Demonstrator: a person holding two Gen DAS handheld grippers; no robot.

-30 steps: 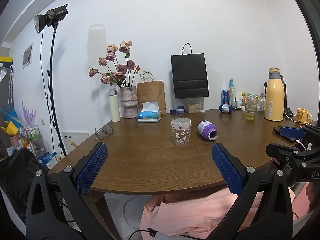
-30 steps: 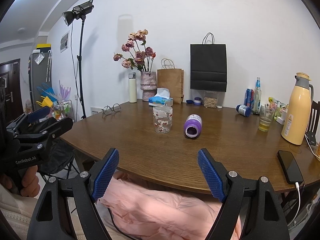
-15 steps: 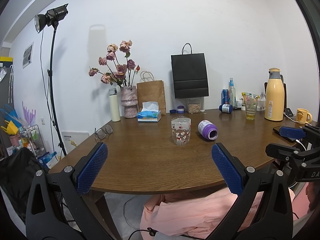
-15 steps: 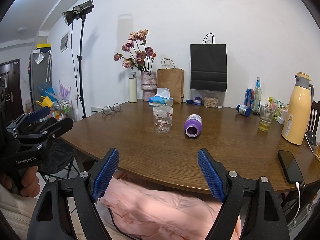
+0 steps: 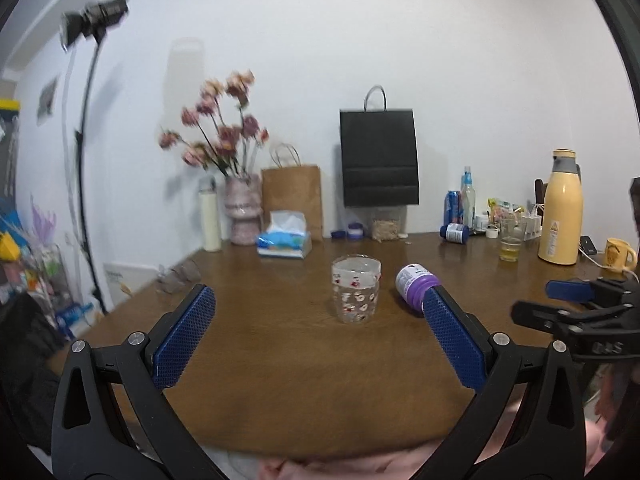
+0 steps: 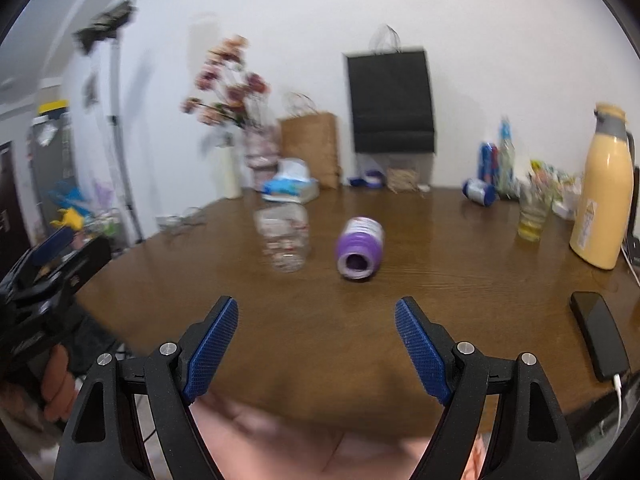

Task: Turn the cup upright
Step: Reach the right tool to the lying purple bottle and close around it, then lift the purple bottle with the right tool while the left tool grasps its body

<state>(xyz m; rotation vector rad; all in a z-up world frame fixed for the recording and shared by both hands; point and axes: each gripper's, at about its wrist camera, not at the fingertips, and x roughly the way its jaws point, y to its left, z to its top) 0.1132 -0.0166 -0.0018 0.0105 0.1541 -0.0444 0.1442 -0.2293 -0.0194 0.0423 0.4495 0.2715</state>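
A purple cup (image 5: 414, 286) (image 6: 360, 254) lies on its side on the brown table (image 5: 280, 340), its mouth facing the right wrist view. Just left of it stands a clear patterned glass (image 5: 355, 295) (image 6: 285, 240). My left gripper (image 5: 318, 291) is open over the table's near part, short of the glass, and its right finger overlaps the purple cup's edge in that view. My right gripper (image 6: 316, 304) is open and empty too, a good way short of the purple cup. Each gripper also shows at the edge of the other's view.
At the back of the table stand a flower vase (image 5: 242, 210), a tissue box (image 5: 285, 242), a brown bag (image 5: 292, 190) and a black bag (image 5: 379, 158). A yellow thermos (image 6: 604, 188), a drinking glass (image 6: 532, 216) and a phone (image 6: 600, 334) sit on the right. Eyeglasses (image 5: 176, 280) lie at the left.
Both grippers have moved forward and up over the table's near edge, closer to the two cups. The cups have not moved, and both grippers stay open.
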